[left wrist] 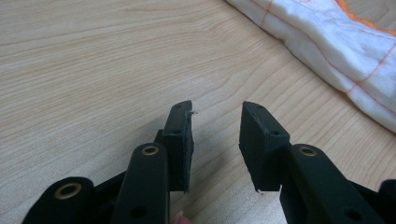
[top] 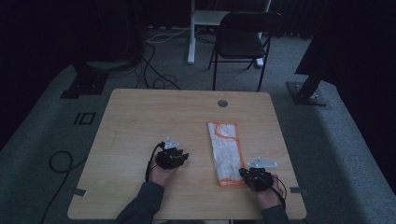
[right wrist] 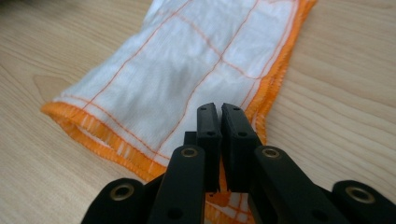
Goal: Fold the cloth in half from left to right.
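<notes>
Left gripper [top: 180,156]: resting on table [top: 140,121], jaws half apart, nothing between them, cloth off to its right, apart.

Cloth [top: 224,149]: folded white strip, orange hem, lying flat right of table centre, long axis running away from person.

Right gripper [top: 246,173]: at cloth's near corner, jaws pressed together over orange hem [right wrist: 116,149]; looks like pinch on corner, though how many layers caught I cannot tell.

To do well, I'd judge: confirm all folded layers in pinch, lift slowly, bring left gripper to other near corner, keep hem edges aligned.
</notes>
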A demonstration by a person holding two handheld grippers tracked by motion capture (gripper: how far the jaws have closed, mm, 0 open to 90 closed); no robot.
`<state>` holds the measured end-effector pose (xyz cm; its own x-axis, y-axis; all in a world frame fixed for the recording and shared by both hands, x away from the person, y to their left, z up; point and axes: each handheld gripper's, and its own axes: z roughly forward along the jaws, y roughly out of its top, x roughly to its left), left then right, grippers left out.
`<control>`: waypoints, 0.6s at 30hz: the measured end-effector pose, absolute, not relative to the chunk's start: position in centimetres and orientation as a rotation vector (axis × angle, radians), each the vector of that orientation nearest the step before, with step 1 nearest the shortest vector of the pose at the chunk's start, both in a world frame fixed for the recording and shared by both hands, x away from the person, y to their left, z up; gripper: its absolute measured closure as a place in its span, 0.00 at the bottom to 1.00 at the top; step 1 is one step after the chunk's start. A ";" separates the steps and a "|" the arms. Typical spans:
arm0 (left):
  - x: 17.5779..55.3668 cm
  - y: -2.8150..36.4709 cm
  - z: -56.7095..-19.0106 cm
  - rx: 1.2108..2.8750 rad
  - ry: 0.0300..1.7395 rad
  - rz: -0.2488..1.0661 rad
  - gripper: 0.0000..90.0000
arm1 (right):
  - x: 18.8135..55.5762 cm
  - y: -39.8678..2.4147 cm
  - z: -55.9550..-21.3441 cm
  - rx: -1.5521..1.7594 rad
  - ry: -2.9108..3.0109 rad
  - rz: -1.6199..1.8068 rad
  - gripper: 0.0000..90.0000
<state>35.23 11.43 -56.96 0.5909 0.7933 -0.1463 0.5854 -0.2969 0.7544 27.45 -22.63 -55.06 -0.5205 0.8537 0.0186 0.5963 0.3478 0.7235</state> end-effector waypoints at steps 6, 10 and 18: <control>35.2 11.3 -57.0 2.008 1.097 0.321 0.73 | 27.4 -23.4 -55.3 1.308 2.257 0.957 0.96; 35.3 11.4 -57.0 2.012 1.098 0.324 0.73 | 27.2 -23.6 -56.0 1.311 2.305 0.914 0.94; 35.3 11.3 -57.1 2.013 1.095 0.323 0.72 | 29.0 -23.4 -54.2 1.244 2.195 1.029 0.81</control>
